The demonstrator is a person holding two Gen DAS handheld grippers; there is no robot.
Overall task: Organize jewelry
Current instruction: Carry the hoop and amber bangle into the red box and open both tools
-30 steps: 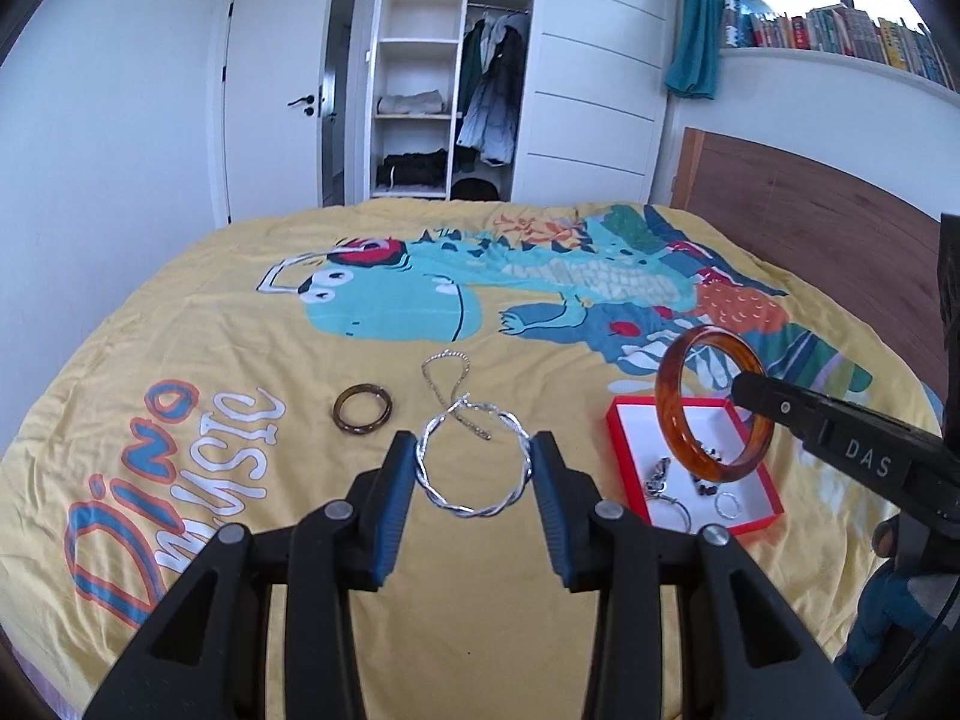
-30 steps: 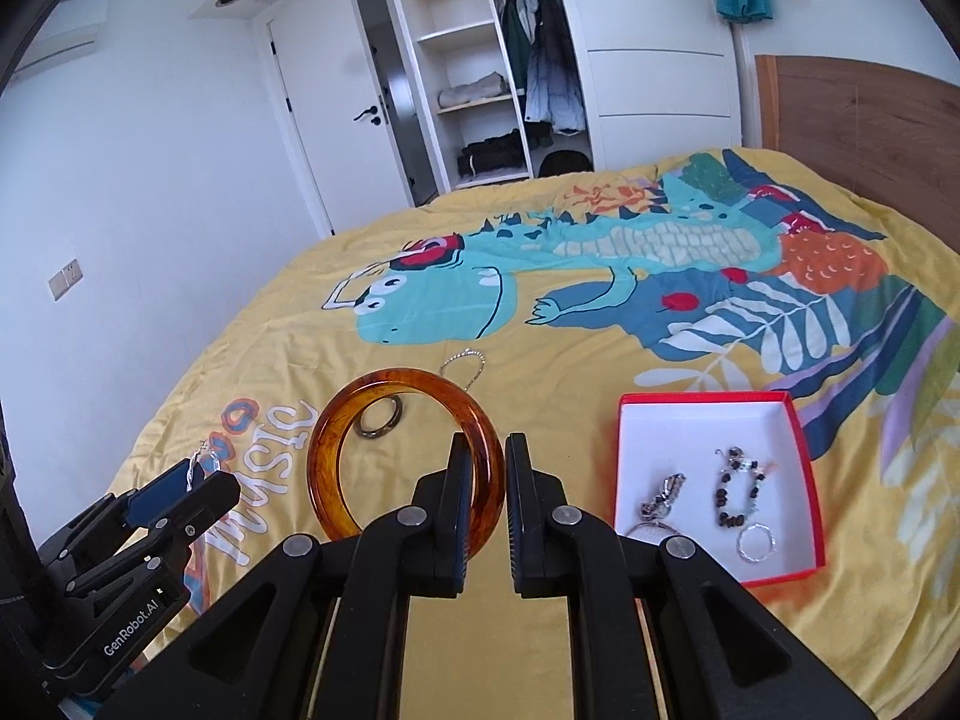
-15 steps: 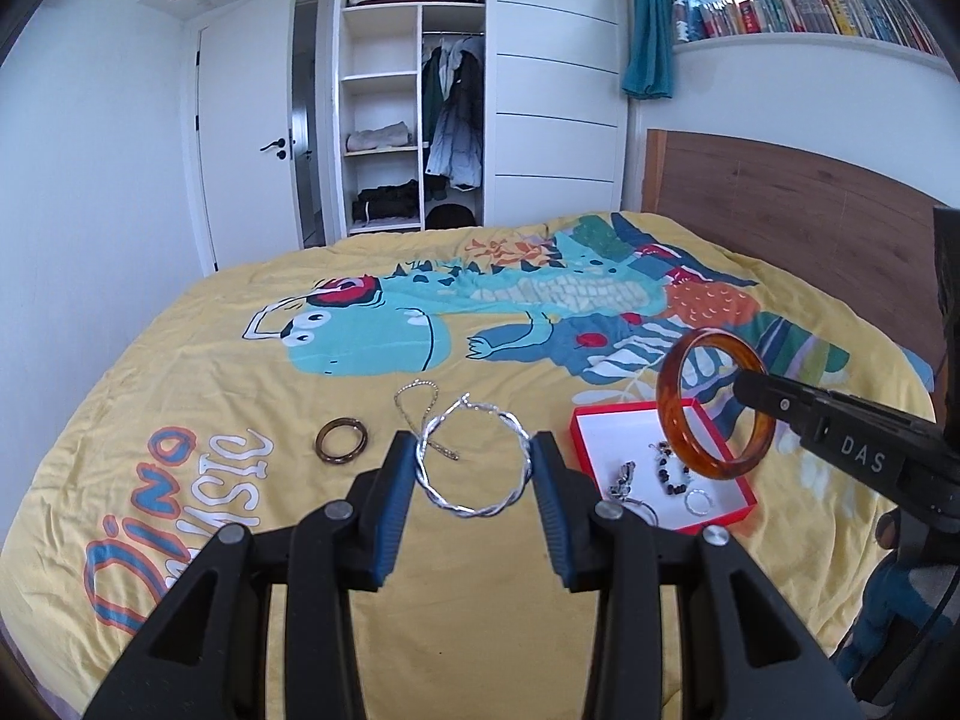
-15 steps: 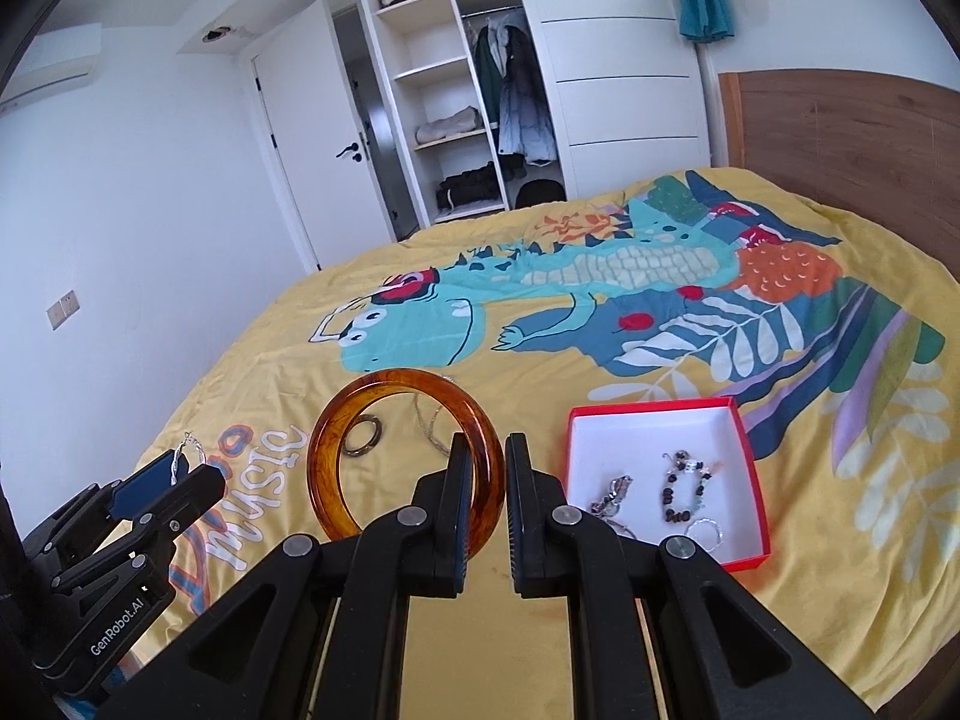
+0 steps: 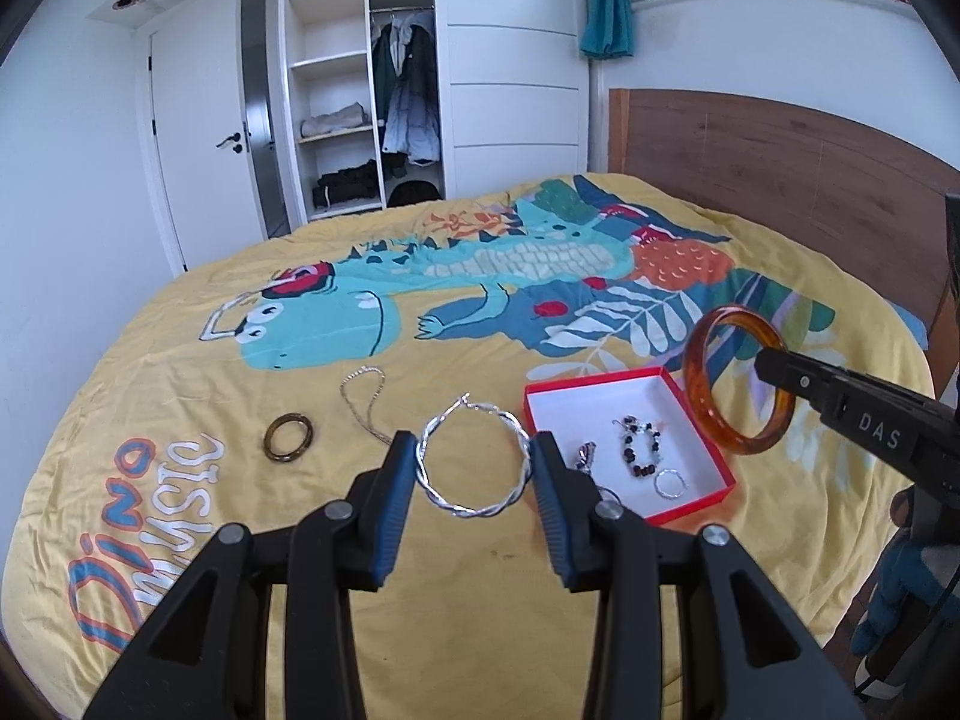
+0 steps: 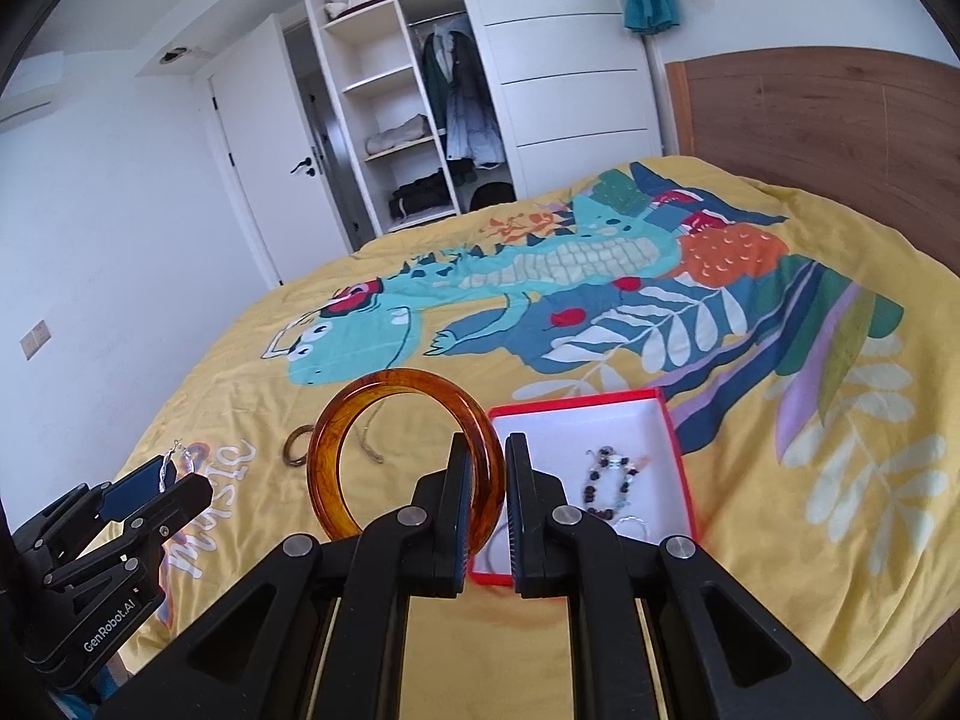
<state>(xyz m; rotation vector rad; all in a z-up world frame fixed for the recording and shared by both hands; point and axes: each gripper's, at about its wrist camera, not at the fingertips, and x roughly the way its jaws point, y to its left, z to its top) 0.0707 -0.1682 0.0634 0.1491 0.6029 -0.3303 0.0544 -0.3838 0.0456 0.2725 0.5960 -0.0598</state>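
My left gripper is shut on a twisted silver bangle, held flat between its blue pads above the bed. My right gripper is shut on an amber bangle, held upright in the air; it also shows in the left wrist view beside the box. A red box with a white inside lies on the bedspread and holds a beaded bracelet, a silver ring and a silver piece. A dark brown bangle and a thin silver chain lie to its left.
The bed has a yellow dinosaur bedspread and a wooden headboard at the right. An open wardrobe and a white door stand beyond the foot of the bed. The left gripper shows in the right wrist view.
Both grippers have kept their bangles. Both have pulled back and risen a little, and the red box has shifted left in both views.
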